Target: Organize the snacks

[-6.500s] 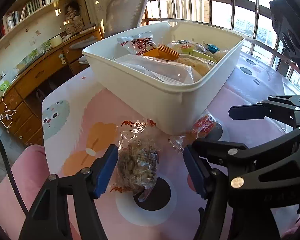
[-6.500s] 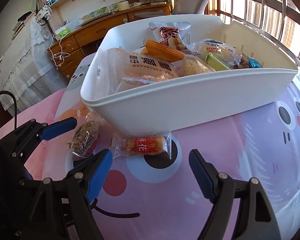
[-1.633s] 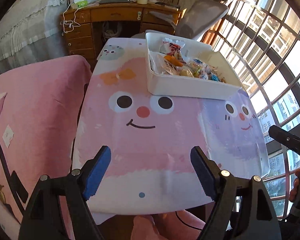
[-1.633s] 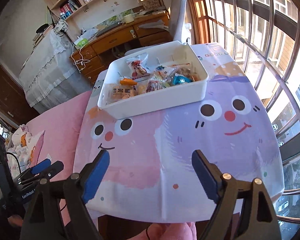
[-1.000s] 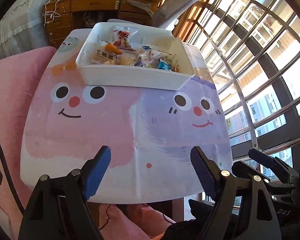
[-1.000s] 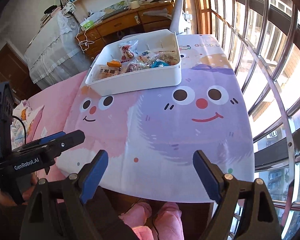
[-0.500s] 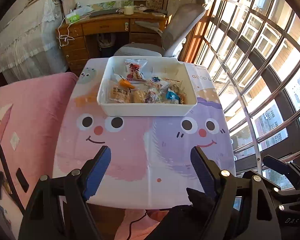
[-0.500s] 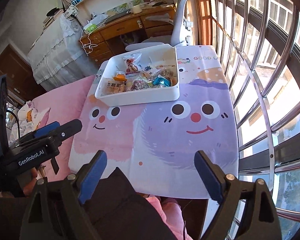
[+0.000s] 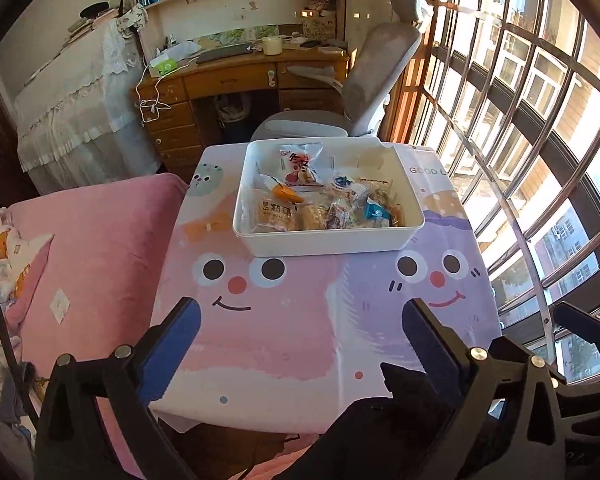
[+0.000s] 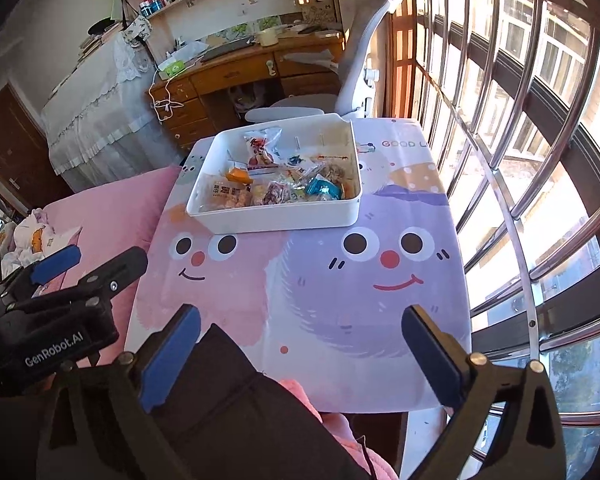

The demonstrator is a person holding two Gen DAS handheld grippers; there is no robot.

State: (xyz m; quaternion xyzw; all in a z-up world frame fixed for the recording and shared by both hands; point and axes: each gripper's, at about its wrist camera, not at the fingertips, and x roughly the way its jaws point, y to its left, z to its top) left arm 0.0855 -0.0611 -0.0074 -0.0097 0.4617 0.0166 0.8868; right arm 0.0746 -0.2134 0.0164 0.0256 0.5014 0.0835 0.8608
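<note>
A white bin (image 9: 328, 242) stands at the far end of the table and holds several wrapped snacks, such as a red-and-white bag (image 9: 300, 162) and a biscuit pack (image 9: 276, 212). The bin also shows in the right wrist view (image 10: 284, 220). My left gripper (image 9: 300, 344) is open and empty, pulled back above the table's near edge. My right gripper (image 10: 300, 344) is open and empty, also back from the table. The left gripper's body shows in the right wrist view (image 10: 64, 280).
The table wears a pink and purple cartoon-face cloth (image 9: 300, 320). A pink bed (image 9: 92, 248) lies to the left. A grey office chair (image 9: 364, 92) and a wooden desk (image 9: 236, 80) stand behind. Barred windows (image 9: 520, 140) run along the right.
Both grippers have drawn back and up from the table, so the bin looks smaller and farther. The two loose snack packs once beside the bin are no longer on the cloth.
</note>
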